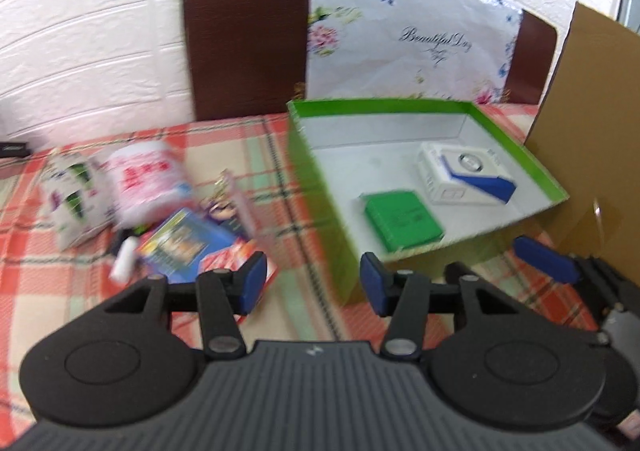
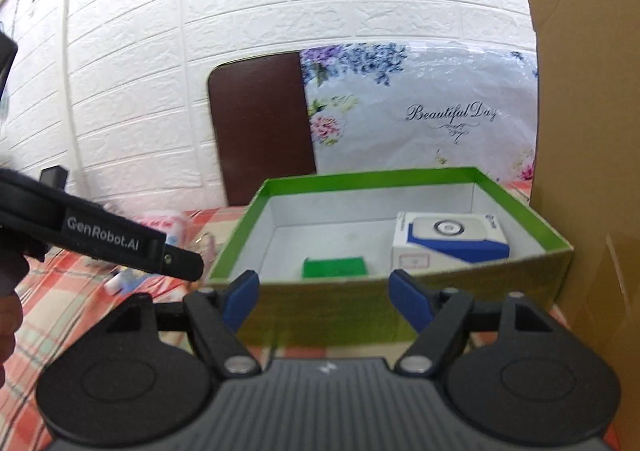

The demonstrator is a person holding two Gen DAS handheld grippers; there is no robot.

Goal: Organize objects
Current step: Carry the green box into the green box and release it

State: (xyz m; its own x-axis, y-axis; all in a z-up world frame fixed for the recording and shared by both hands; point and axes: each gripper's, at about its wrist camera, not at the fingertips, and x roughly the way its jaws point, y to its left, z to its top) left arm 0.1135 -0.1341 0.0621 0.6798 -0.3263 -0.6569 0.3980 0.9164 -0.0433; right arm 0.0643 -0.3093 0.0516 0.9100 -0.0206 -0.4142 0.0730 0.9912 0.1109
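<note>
Both our tools, left tool (image 1: 312, 283) and right tool (image 2: 324, 301), gape empty. Ahead-left of the left tool, the pink-printed white plastic jar (image 1: 146, 181) looks light, rigid, slick. We'd grip its sidewall mid-height.

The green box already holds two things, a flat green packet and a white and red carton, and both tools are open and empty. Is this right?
Almost. The carton in the green box is white and blue, not red; the right wrist view shows it clearly. The rest holds: the flat green packet lies beside it, and the left tool and right tool are open and empty.
</note>
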